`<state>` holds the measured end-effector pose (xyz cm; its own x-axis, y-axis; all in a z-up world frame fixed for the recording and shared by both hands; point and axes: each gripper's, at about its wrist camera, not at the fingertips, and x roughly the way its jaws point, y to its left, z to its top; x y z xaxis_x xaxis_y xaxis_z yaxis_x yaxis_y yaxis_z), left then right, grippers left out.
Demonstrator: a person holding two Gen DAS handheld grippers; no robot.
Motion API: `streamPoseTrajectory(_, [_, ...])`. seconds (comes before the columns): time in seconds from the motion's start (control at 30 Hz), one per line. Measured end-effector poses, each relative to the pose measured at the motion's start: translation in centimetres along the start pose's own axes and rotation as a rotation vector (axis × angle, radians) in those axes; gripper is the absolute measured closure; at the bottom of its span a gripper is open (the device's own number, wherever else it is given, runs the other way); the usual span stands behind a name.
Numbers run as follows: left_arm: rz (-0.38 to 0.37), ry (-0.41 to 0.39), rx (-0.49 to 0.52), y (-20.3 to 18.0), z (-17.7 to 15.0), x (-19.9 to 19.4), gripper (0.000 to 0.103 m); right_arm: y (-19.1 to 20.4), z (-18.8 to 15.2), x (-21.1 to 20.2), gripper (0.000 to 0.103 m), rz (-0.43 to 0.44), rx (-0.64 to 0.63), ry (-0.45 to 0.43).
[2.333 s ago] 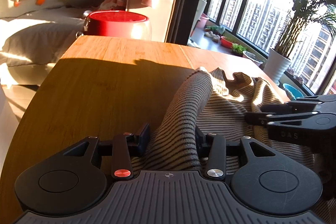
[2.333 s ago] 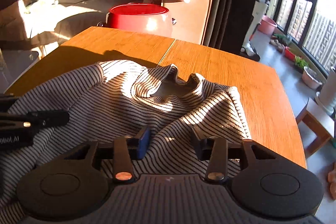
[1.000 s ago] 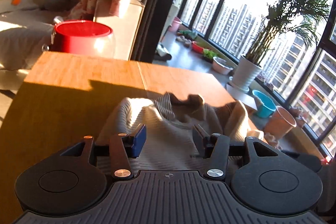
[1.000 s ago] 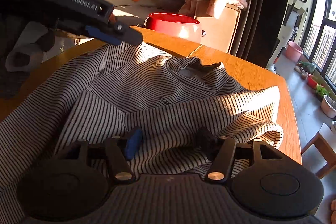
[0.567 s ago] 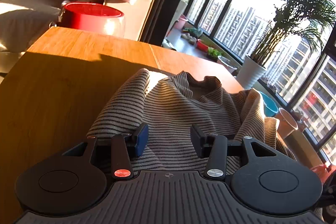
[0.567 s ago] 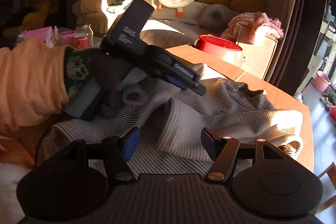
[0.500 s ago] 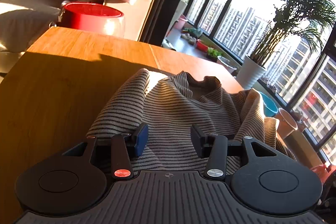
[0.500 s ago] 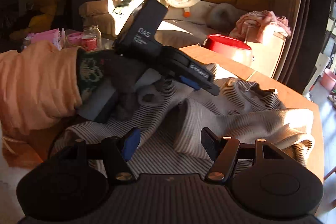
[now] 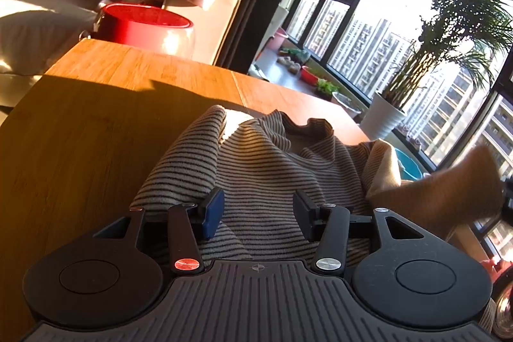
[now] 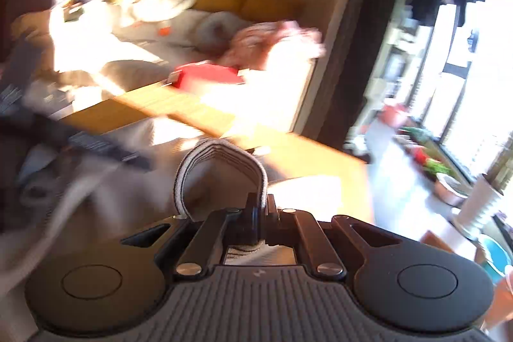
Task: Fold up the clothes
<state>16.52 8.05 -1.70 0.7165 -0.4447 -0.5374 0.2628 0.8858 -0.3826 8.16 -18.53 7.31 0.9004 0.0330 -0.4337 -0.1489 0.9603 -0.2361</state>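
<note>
Since half a second ago the left wrist view has barely shifted: the left gripper [image 9: 256,210] hovers with jaws apart and widening over the striped sweater [image 9: 256,169] on the wooden table [image 9: 80,133], nothing pinched, while a blurred sleeve end swings in at 3 o'clock. In the right wrist view, now smeared, the right gripper [image 10: 259,213] has clamped together on the sleeve cuff [image 10: 221,156], which arches up at 12 o'clock, so a sleeve fold across the body looks underway.

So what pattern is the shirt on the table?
Thin dark stripes on the shirt, clearest from the left wrist.
</note>
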Motion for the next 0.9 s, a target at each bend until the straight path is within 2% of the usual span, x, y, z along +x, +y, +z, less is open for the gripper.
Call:
streamPoseTrajectory(0.03, [0.001, 0.0, 0.005, -0.2, 0.0, 0.0, 0.047, -3.5, 0.9, -0.3, 0.1, -0.09, 0.066, -0.02])
streamPoseTrajectory(0.17, [0.003, 0.003, 0.023, -0.6, -0.1, 0.1, 0.041, -13.8, 3.6, -2.9, 0.1, -0.338, 0.27, -0.14])
streamPoseTrajectory(0.2, [0.003, 0.003, 0.025, -0.6, -0.1, 0.1, 0.041, -14.9, 4.1, -3.4, 0.1, -0.352, 0.3, -0.165])
streamPoseTrajectory(0.27, [0.002, 0.004, 0.025, -0.6, -0.1, 0.1, 0.041, -16.1, 5.2, -3.7, 0.1, -0.311, 0.367, -0.199])
streamPoseTrajectory(0.4, [-0.006, 0.003, 0.022, -0.5, -0.2, 0.0, 0.04, -13.9, 6.3, -2.8, 0.1, -0.214, 0.347, -0.232])
streamPoseTrajectory(0.53, [-0.018, 0.001, 0.014, -0.3, 0.0, -0.3, 0.037, -9.3, 8.1, 0.2, 0.1, -0.019, 0.332, -0.221])
streamPoseTrajectory(0.63, [-0.044, -0.001, 0.022, -0.1, 0.1, -1.2, 0.024, -5.6, 9.0, 2.5, 0.1, 0.098, 0.307, -0.201])
streamPoseTrajectory(0.73, [-0.043, -0.015, 0.029, -0.1, 0.1, -2.5, 0.018, -1.5, 9.3, 4.8, 0.099, 0.203, 0.303, -0.156])
streamPoseTrajectory(0.9, [-0.043, -0.05, 0.014, 0.4, 0.6, -4.8, 0.014, 3.0, 9.0, 7.3, 0.099, 0.338, 0.34, -0.101])
